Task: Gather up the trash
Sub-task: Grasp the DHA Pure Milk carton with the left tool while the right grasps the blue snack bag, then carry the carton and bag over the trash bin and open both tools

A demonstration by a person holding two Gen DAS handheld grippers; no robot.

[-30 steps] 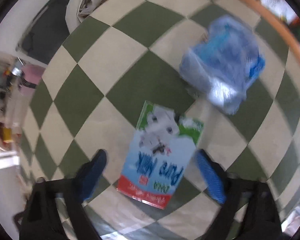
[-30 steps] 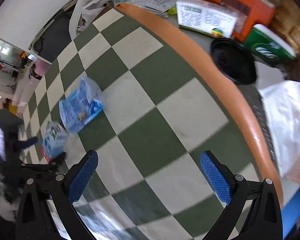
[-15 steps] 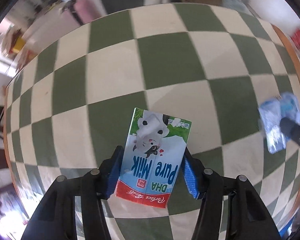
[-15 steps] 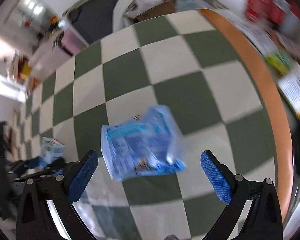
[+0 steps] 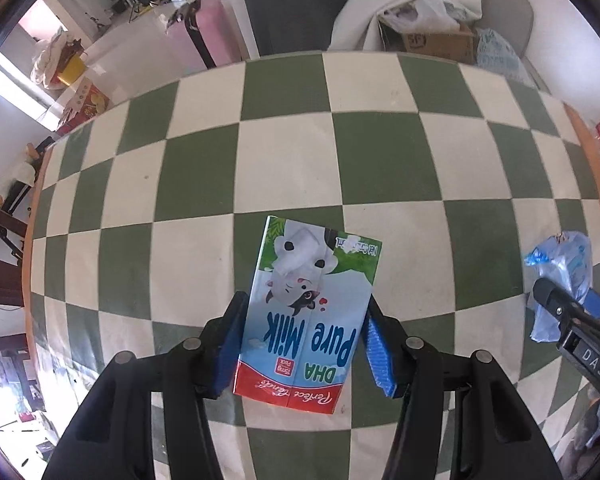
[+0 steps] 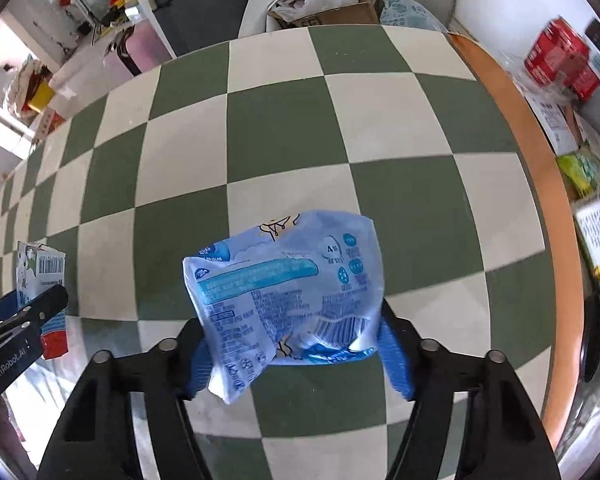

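Observation:
A milk carton (image 5: 308, 312) printed with a cow and "Pure Milk" sits between the blue pads of my left gripper (image 5: 304, 344), which is shut on its sides above the green-and-cream checkered tabletop (image 5: 284, 160). A crumpled light-blue plastic wrapper (image 6: 288, 280) lies between the pads of my right gripper (image 6: 300, 356). Its jaws are closing and the pads touch the wrapper's two ends. In the right wrist view the carton (image 6: 40, 272) and left gripper (image 6: 24, 316) show at the far left. The left wrist view has the wrapper (image 5: 564, 264) at its right edge.
The table's orange rim (image 6: 532, 152) runs down the right. Beyond it lie red packages (image 6: 560, 56), a green pack (image 6: 580, 168) and printed boxes. Behind the table stand a cardboard box with white bags (image 5: 432, 40) and a pink suitcase (image 5: 196, 40).
My left gripper closed on the milk carton and rolled with it. My right gripper swept left over the table to the blue wrapper and closed around it.

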